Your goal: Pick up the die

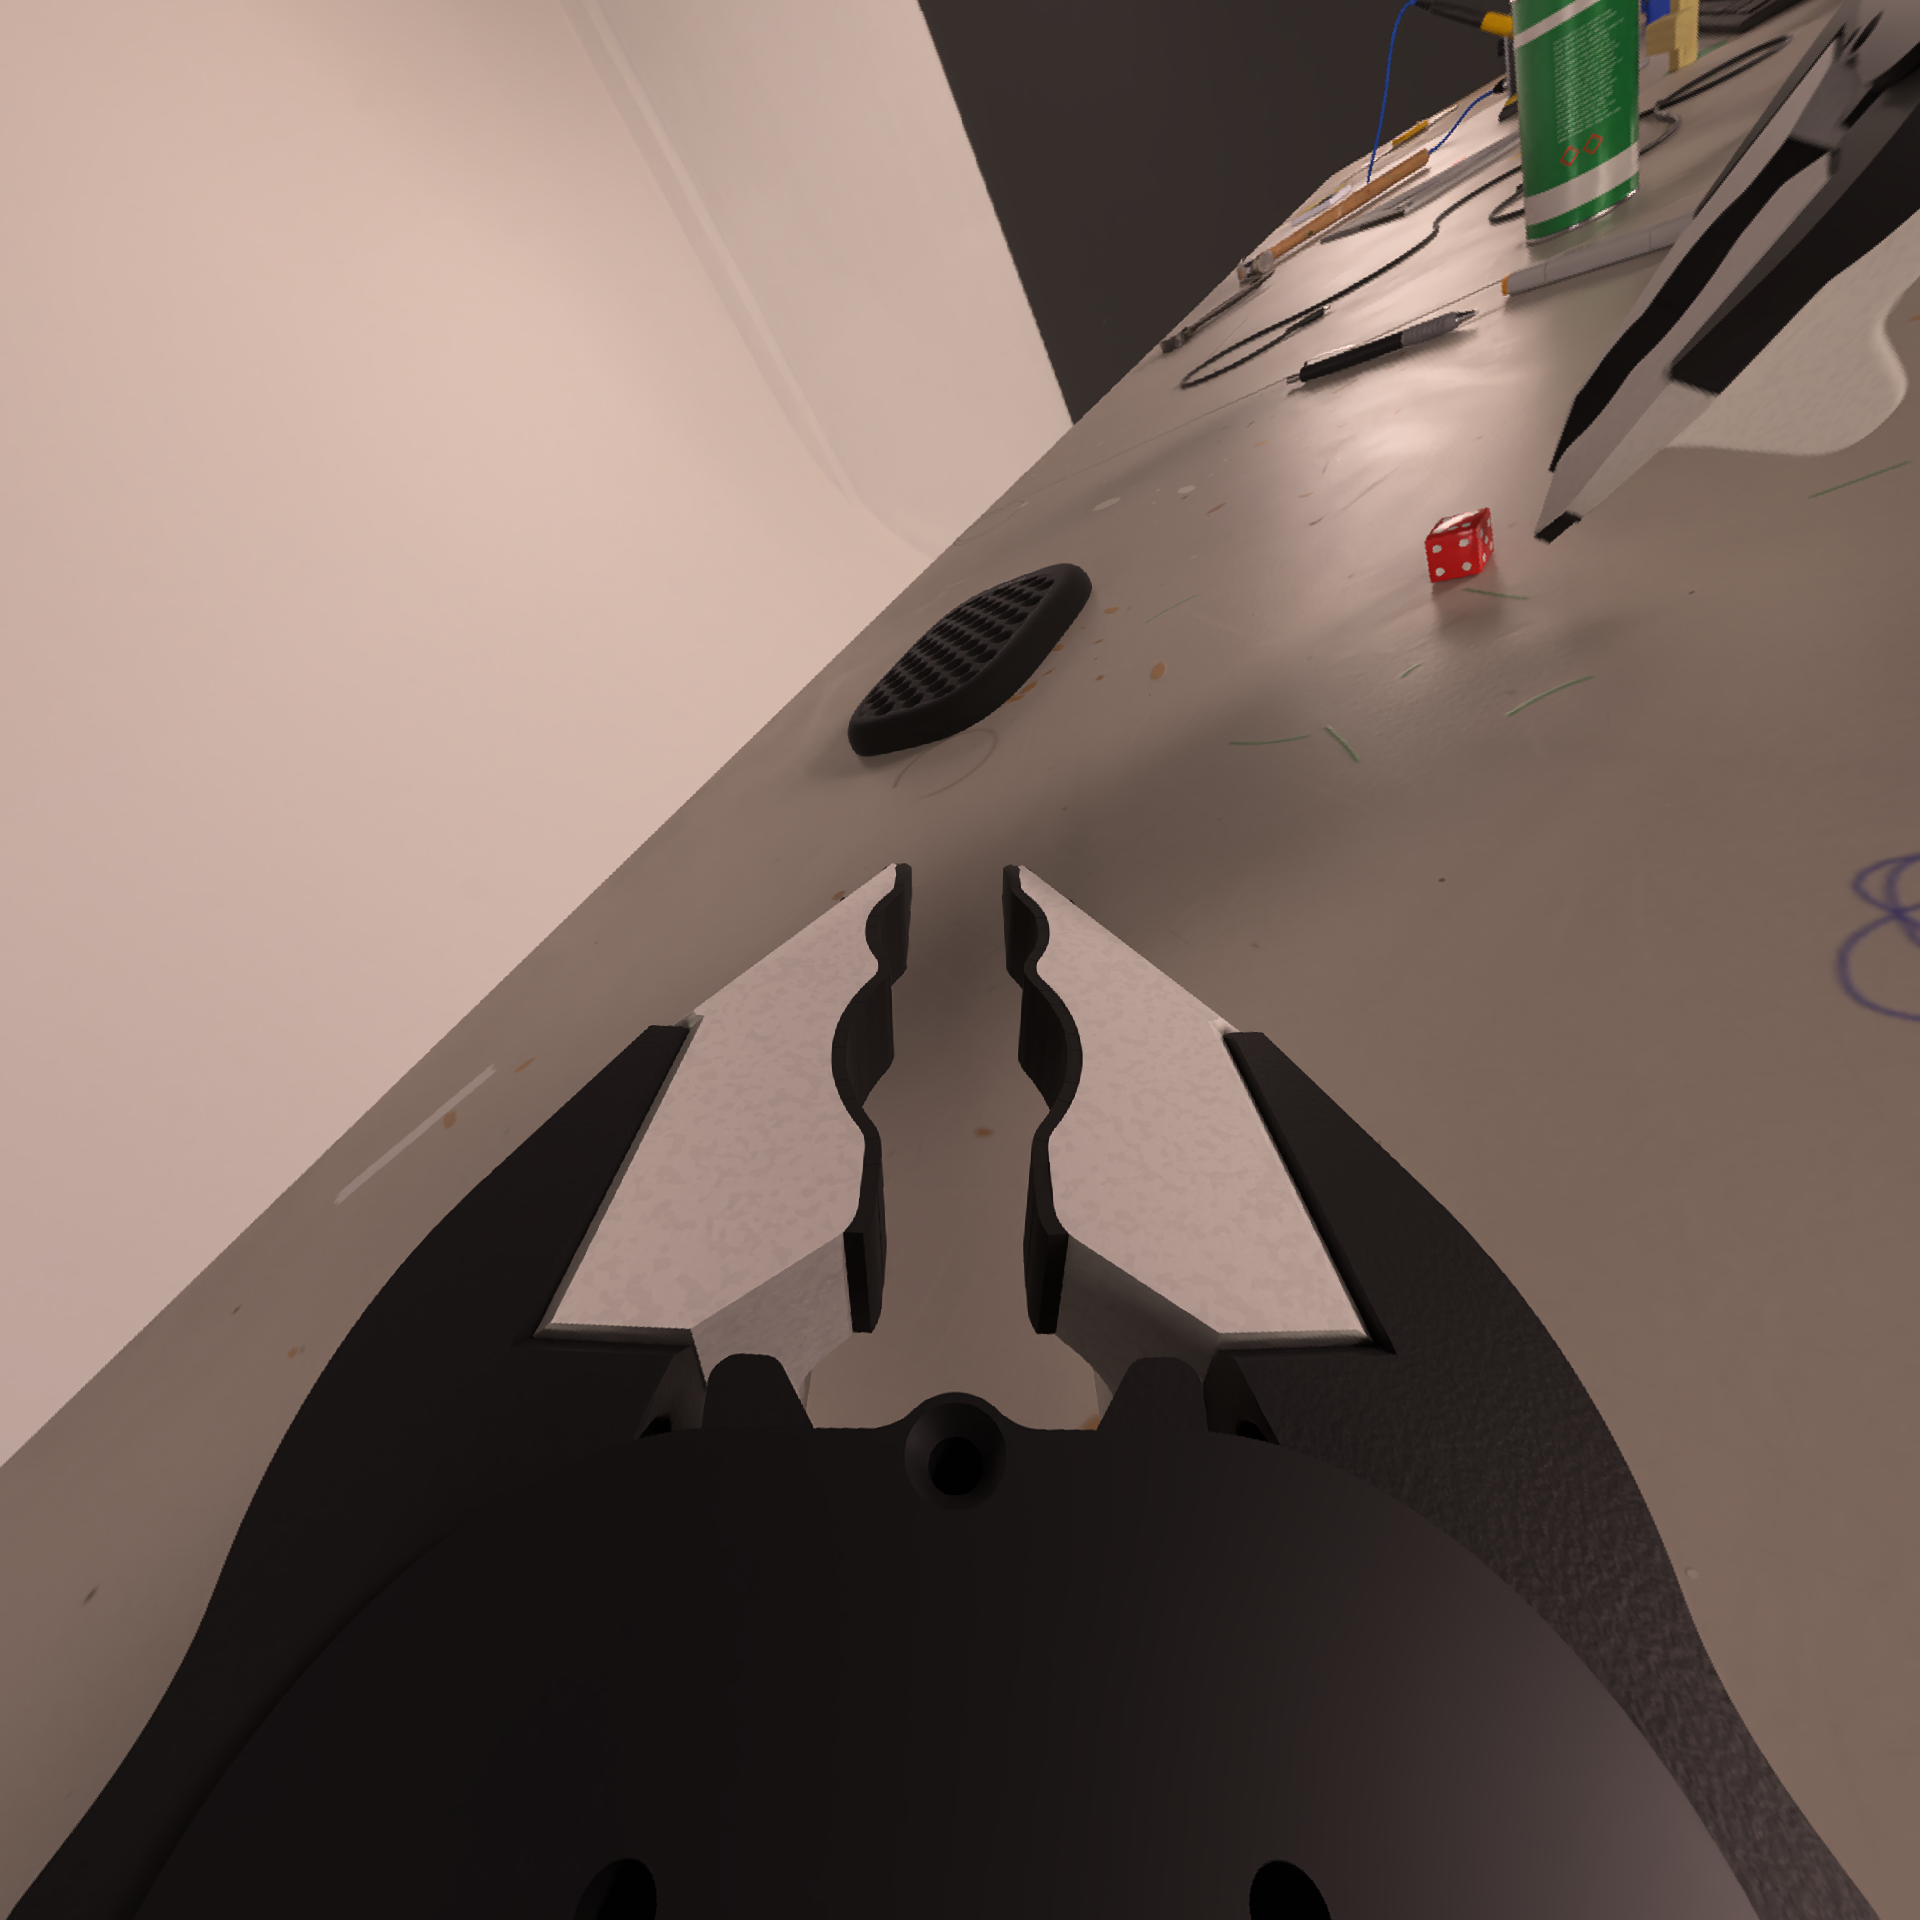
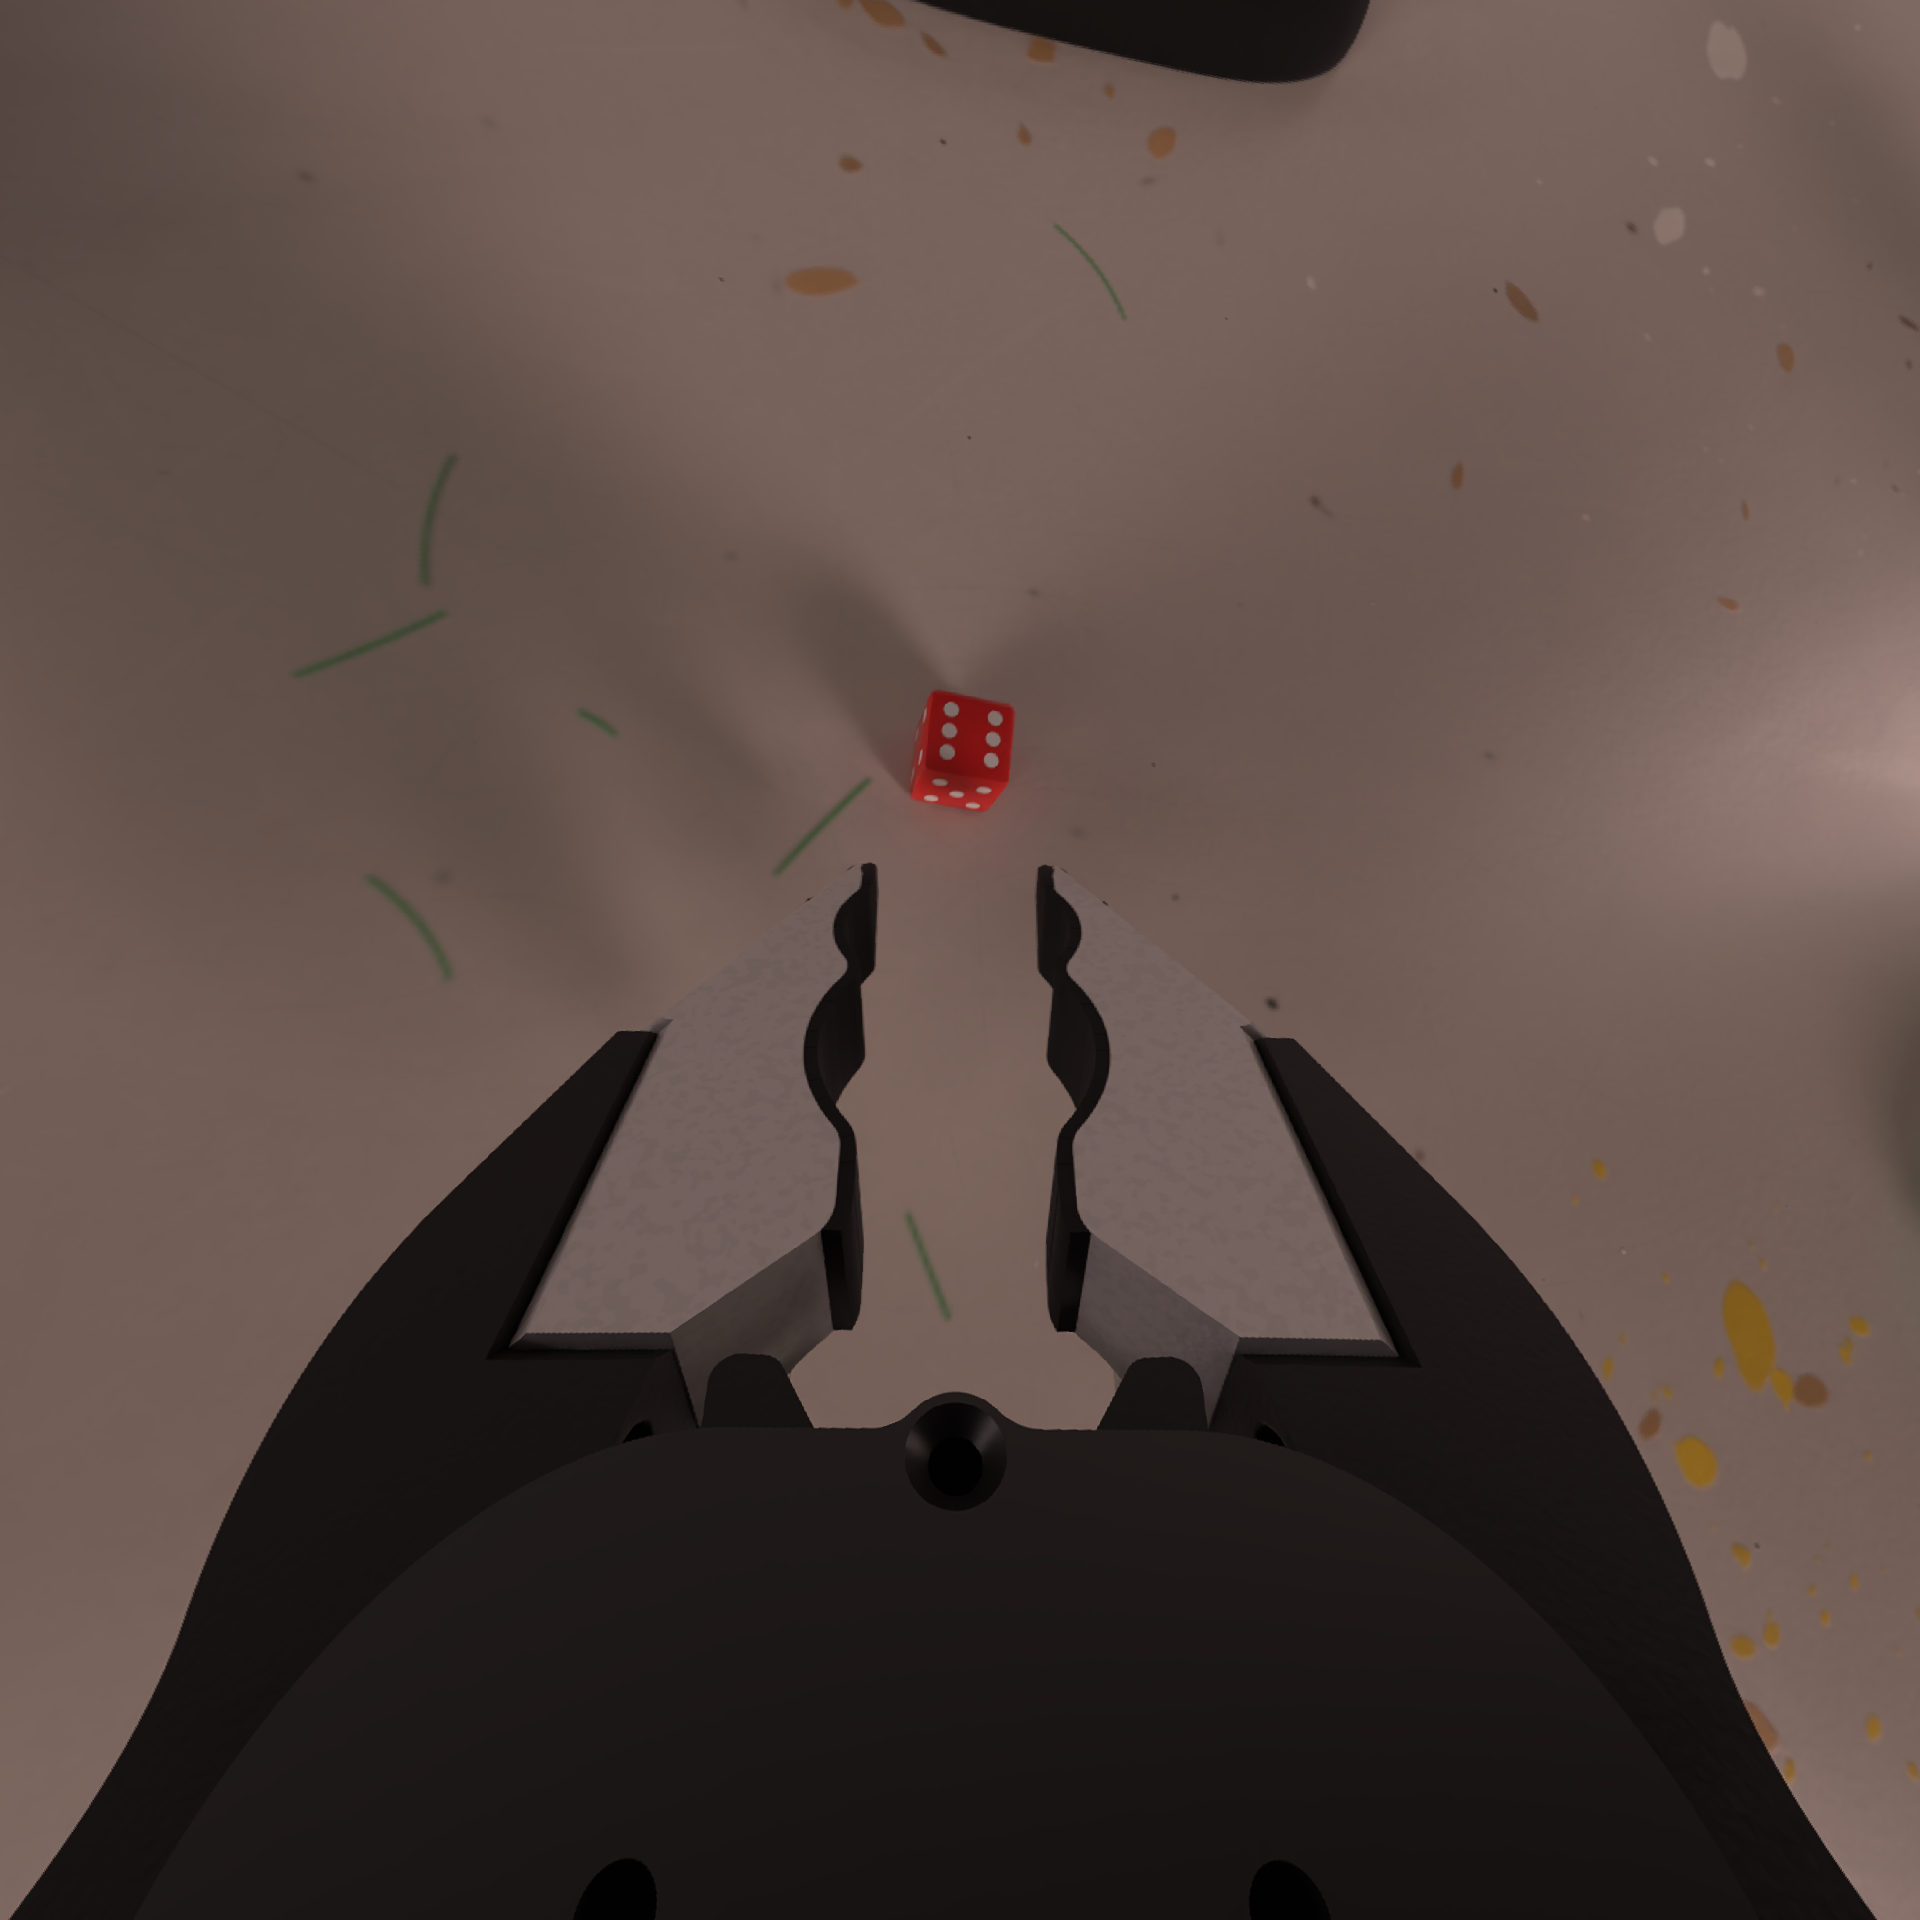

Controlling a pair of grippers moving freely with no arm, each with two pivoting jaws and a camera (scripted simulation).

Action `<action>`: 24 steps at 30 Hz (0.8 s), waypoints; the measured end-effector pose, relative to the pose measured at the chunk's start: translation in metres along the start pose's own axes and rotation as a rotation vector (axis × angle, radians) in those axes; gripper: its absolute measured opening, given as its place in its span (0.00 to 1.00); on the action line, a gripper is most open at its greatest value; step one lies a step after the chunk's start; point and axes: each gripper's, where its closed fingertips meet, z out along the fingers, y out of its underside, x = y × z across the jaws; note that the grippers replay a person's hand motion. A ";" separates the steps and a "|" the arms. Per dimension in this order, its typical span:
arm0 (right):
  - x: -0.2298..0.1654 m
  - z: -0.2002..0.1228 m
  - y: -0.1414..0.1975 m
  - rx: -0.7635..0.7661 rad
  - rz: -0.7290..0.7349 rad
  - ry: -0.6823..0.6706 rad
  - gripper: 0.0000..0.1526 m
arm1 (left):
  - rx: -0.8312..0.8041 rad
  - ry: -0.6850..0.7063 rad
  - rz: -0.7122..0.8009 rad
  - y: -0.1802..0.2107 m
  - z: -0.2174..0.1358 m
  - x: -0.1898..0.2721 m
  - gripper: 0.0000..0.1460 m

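Note:
A small red die [image 2: 961, 750] with white pips lies on the grey-brown table. In the right wrist view it is just beyond my right gripper [image 2: 956, 868], centred on the gap between the open, empty jaws, apart from them. In the left wrist view the die [image 1: 1459, 544] is far ahead at the right, and the right gripper [image 1: 1558, 520] hangs over the table close to its right with its tips pointing down. My left gripper [image 1: 956, 871] is open and empty, low over the table, far from the die.
A black perforated oval pad [image 1: 966, 660] lies near the table's left edge, also at the top of the right wrist view [image 2: 1143, 31]. Farther back are a green can [image 1: 1577, 114], a black pen [image 1: 1382, 348], cables and hand tools. Paint specks and green scratches mark the tabletop.

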 end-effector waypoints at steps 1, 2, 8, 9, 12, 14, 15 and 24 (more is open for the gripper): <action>0.001 0.004 0.000 -0.008 -0.005 0.017 0.22 | 0.001 0.001 -0.001 0.000 0.000 0.000 0.12; 0.000 0.008 -0.001 -0.013 0.000 0.019 0.24 | 0.002 0.001 -0.003 0.000 0.000 0.000 0.12; 0.000 0.022 -0.009 -0.013 0.130 -0.054 0.24 | 0.001 0.008 -0.003 0.000 0.000 0.001 0.12; 0.000 0.024 -0.010 -0.008 0.143 -0.059 0.24 | 0.000 0.010 0.000 0.000 0.000 0.001 0.12; 0.001 0.028 -0.014 -0.006 0.166 -0.071 0.21 | -0.004 0.016 0.007 0.000 0.001 0.003 0.12; 0.000 0.030 -0.015 -0.006 0.182 -0.090 0.19 | -0.004 0.018 0.008 0.000 0.001 0.003 0.12; 0.000 0.031 -0.016 -0.005 0.192 -0.099 0.17 | -0.003 0.017 0.008 0.000 0.001 0.003 0.12; -0.004 0.026 -0.024 0.085 0.069 -0.065 0.12 | -0.004 0.024 0.013 0.000 0.001 0.004 0.12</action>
